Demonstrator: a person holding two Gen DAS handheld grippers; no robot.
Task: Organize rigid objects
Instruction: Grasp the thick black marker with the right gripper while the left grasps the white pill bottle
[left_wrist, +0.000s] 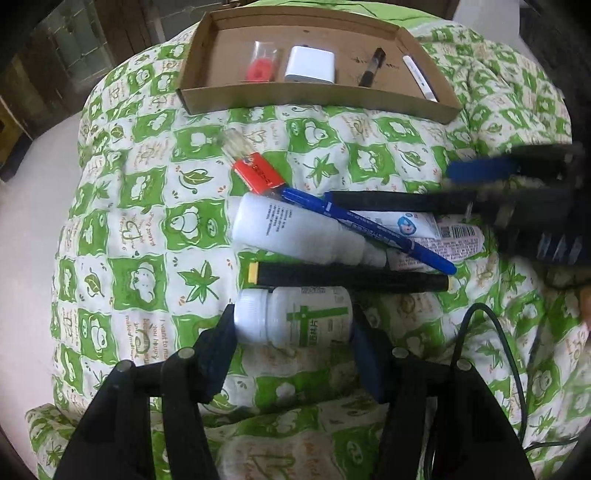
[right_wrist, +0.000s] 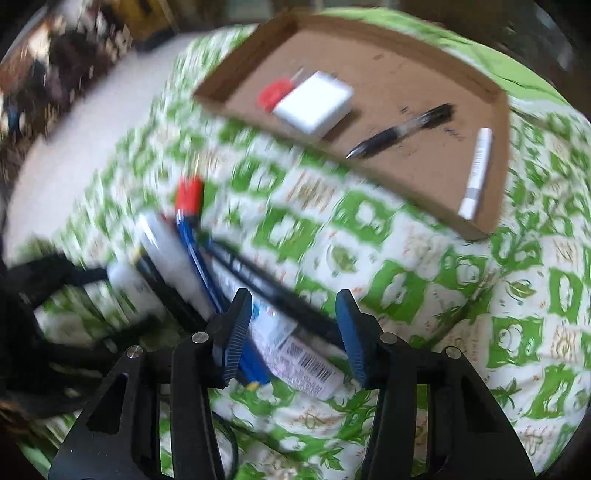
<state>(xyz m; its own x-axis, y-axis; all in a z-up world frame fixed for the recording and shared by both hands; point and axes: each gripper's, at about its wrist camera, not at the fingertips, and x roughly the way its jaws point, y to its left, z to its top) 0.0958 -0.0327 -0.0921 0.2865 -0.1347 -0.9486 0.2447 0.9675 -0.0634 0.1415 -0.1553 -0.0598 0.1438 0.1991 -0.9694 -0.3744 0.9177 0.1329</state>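
Left gripper (left_wrist: 293, 326): jaws part open, one finger at the cap end and the other at the base end of a white pill bottle with a green cross label (left_wrist: 295, 319). The fingertips sit right at the bottle's ends; whether they press on it cannot be told.

Right gripper (right_wrist: 293, 314): jaws part open, set astride the pile. Between them lie a white tube with a barcode (right_wrist: 295, 350), the end of a blue marker (right_wrist: 255, 369) and a long black stick (right_wrist: 280, 284); the picture is motion-blurred, and no firm grip shows.

Landmark: cardboard tray (left_wrist: 314, 101), shallow, open-topped. Inside it: a red item in clear wrap (left_wrist: 260, 64), a white block charger (left_wrist: 310, 64) just beside it, a black pen (left_wrist: 372, 68), and a white pen (left_wrist: 419, 77) along the tray's right wall.

Pile, on the near side of the tray and apart from it: a brush with a red ferrule (left_wrist: 258, 173) nearest the tray; then a white bottle with small print (left_wrist: 295, 232) with the blue marker lying across it; then a black bar with a yellow end (left_wrist: 347, 277); then the pill bottle, farthest from the tray.

Surface: green-and-white quilt (left_wrist: 140, 229) printed with leaves, bearing tray and pile. A black cable (left_wrist: 498, 332) trails over it, to the right of the pill bottle.

Room: pale floor (left_wrist: 33, 206) left of the quilt, dark furniture beyond.
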